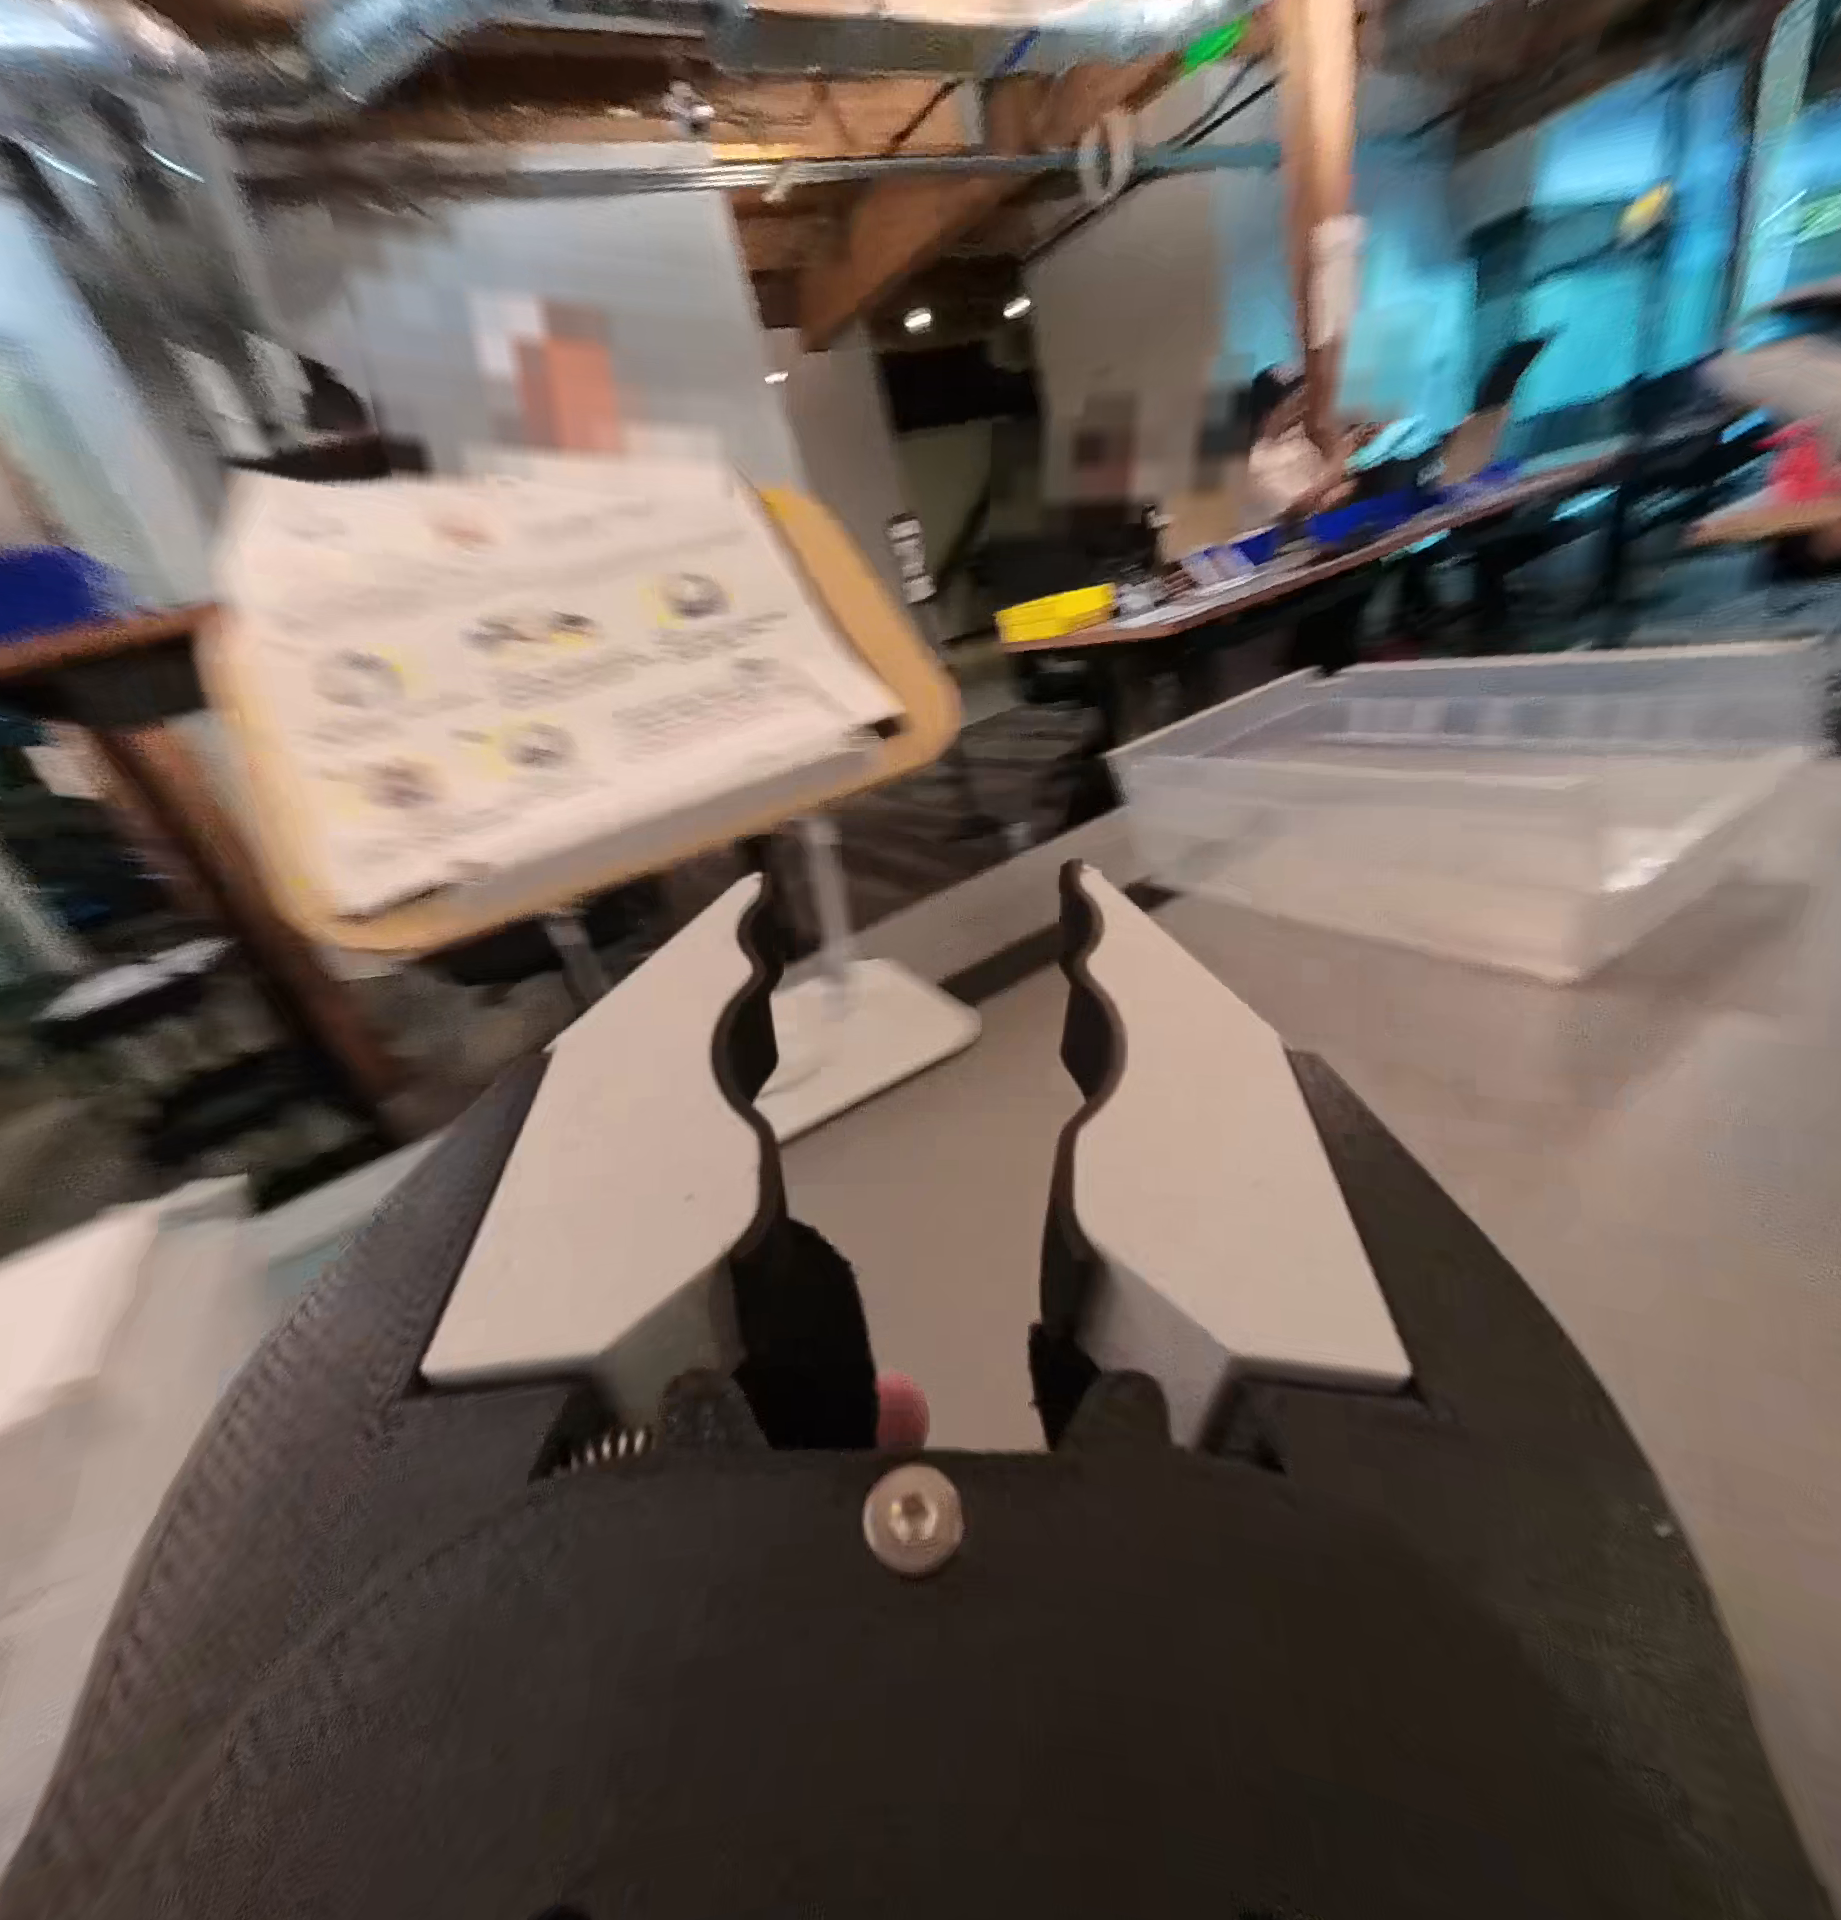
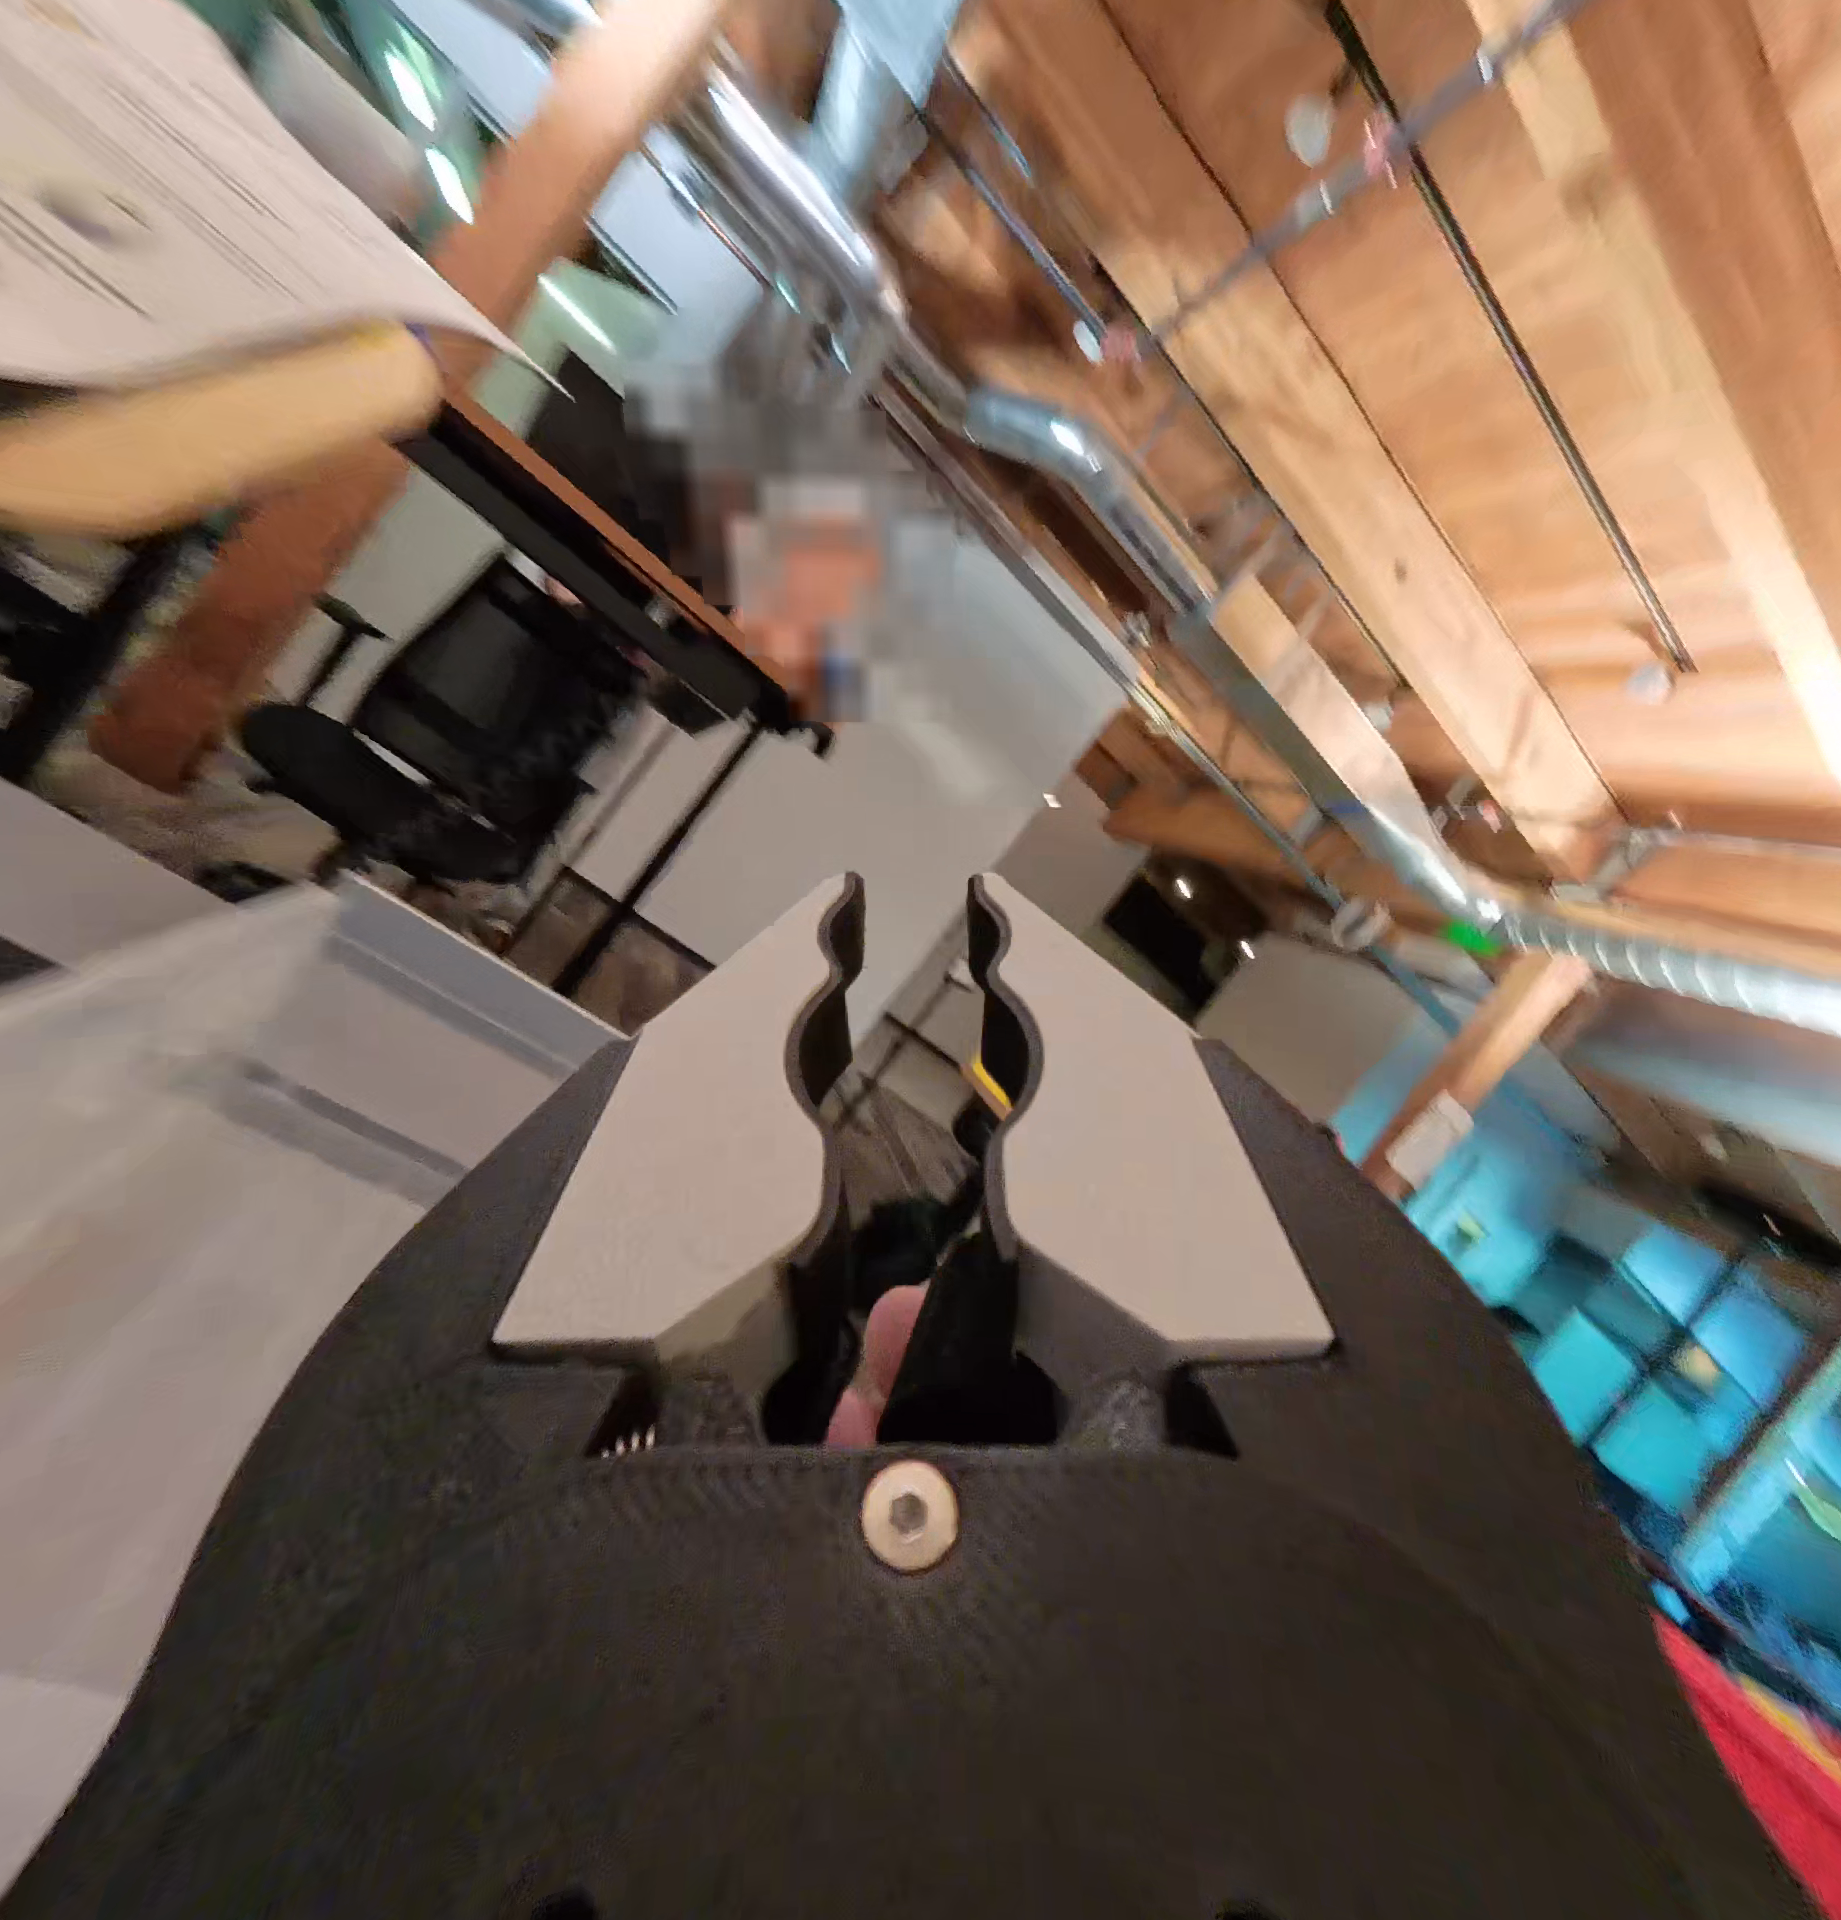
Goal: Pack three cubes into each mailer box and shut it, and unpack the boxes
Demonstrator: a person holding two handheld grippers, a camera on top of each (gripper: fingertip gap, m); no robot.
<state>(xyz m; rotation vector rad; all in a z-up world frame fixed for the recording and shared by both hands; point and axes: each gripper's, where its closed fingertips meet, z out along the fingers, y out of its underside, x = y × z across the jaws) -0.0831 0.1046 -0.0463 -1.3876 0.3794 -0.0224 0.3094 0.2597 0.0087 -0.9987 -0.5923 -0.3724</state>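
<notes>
Left gripper (image 1: 914, 883) gapes near a blurred, unreadable printed sheet (image 1: 542, 665).

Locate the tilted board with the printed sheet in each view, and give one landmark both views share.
Left wrist view: the board with the printed sheet sits left of centre, on a stand beyond the open left claw.
Right wrist view: it fills the top-left corner, seen from closer and cut by the frame.
Shared landmark: the silver ceiling duct.

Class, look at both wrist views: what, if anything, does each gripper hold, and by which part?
Nothing is held. The left gripper and the right gripper both have empty gaps between their fingers.
</notes>
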